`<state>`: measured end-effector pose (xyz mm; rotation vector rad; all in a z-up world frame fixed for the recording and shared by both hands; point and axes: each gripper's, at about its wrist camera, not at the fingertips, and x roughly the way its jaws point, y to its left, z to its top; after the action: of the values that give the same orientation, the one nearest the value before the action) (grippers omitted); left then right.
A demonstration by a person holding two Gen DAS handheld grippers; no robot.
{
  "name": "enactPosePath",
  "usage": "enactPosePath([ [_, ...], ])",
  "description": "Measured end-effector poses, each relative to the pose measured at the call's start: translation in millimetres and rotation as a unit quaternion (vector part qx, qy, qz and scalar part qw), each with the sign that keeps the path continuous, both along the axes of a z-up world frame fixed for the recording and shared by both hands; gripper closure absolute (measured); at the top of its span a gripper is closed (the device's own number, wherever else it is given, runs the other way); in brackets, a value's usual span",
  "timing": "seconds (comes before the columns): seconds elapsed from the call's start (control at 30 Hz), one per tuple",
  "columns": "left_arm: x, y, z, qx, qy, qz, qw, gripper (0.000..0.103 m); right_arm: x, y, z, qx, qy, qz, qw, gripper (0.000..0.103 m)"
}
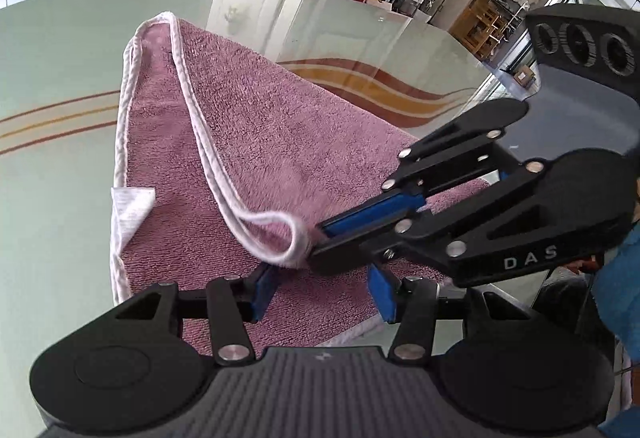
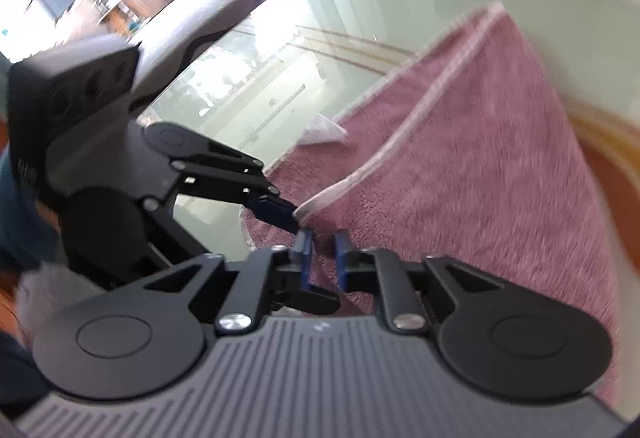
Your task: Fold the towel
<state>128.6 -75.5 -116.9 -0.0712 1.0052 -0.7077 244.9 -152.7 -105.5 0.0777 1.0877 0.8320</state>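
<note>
A pink terry towel [image 1: 260,125] with a white hem lies folded over on the pale green glass table [image 1: 60,77]. Its upper layer's corner [image 1: 296,240] curls up in a loop. My right gripper [image 1: 320,244] reaches in from the right with its tips at that corner. In the right wrist view its blue pads stand narrowly apart [image 2: 323,252], with towel [image 2: 480,157] showing in the gap and no clear pinch. My left gripper [image 1: 322,292] is open wide over the near part of the towel. One of its fingers [image 2: 274,209] touches the corner's hem.
A white care label [image 1: 130,205] sticks out from the towel's left edge. The table's curved edge [image 1: 460,37] runs along the back and right. Shelves, bags and white cabinets stand beyond it. A blue sleeve [image 1: 616,286] is at the right. A grey chair back [image 2: 208,17] stands by the table.
</note>
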Motion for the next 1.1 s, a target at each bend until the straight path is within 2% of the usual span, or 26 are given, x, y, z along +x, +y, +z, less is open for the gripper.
enactPosePath([
  [0.03, 1.9, -0.1, 0.2, -0.003, 0.001, 0.003, 1.0000, 0.049, 0.5, -4.1, 0.1, 0.008, 0.003, -0.011, 1.000, 0.071],
  [0.13, 7.2, 3.5, 0.3, -0.019, 0.013, 0.014, 0.9996, 0.049, -1.9, -18.1, 3.2, 0.024, 0.009, -0.040, 0.999, 0.071],
  [0.27, 12.5, 8.7, 0.0, -0.034, 0.032, 0.027, 0.9986, 0.049, -9.8, -32.4, 7.3, -0.023, -0.020, -0.073, 0.997, 0.071],
  [0.4, 13.4, 13.4, 0.6, -0.041, 0.040, 0.041, 0.9975, 0.049, -25.4, -32.9, 10.1, -0.069, -0.045, -0.059, 0.995, 0.071],
  [0.53, 17.3, 16.6, 1.0, -0.047, 0.052, 0.077, 0.9946, 0.050, -39.1, -24.3, 5.5, -0.098, -0.061, -0.046, 0.992, 0.069],
  [0.63, 19.9, 17.2, 0.9, -0.038, 0.058, 0.101, 0.9924, 0.058, -46.5, -19.9, 6.7, -0.108, -0.076, -0.038, 0.991, 0.065],
  [0.7, 21.6, 15.9, -0.2, -0.026, 0.065, 0.110, 0.9915, 0.072, -49.6, -17.7, 6.6, -0.114, -0.083, -0.034, 0.989, 0.064],
  [0.77, 21.3, 13.1, -0.6, -0.015, 0.062, 0.109, 0.9920, 0.078, -51.4, -17.4, 5.5, -0.118, -0.089, -0.034, 0.988, 0.065],
  [0.97, 18.9, 5.6, -0.7, 0.005, 0.050, 0.100, 0.9937, 0.086, -61.8, -24.1, 6.0, -0.120, -0.102, -0.048, 0.986, 0.065],
  [1.1, 12.5, 0.1, 3.5, 0.033, 0.023, 0.090, 0.9951, 0.093, -75.2, -30.8, 4.6, -0.129, -0.112, -0.060, 0.983, 0.063],
])
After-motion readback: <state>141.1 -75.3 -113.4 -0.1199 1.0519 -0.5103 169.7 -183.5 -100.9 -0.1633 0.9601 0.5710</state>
